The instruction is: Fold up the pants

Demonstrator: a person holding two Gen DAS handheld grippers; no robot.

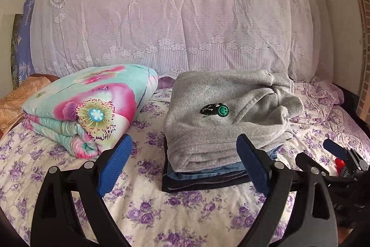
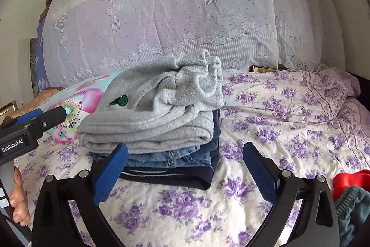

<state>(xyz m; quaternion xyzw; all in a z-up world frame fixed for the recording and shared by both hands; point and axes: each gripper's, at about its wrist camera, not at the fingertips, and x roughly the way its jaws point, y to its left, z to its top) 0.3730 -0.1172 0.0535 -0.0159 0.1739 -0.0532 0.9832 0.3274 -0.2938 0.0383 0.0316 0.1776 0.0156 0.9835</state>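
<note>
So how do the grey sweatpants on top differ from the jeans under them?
The grey sweatpants are fleecy, bear a green smiley patch and bunch loosely at the cuffs; the jeans are blue denim, plain where visible, pressed flat beneath. Both lie folded in one stack on the floral bedsheet.

Each gripper is built from black plastic arms shaped like a wide fork, with round silver rivets at the joints. The left gripper [image 1: 182, 161] and the right gripper [image 2: 185, 173] are fitted with ribbed blue pads [image 1: 114, 164]. A white "GenRobot.AI" label [image 2: 12, 146] is printed on the left gripper's black body.
</note>
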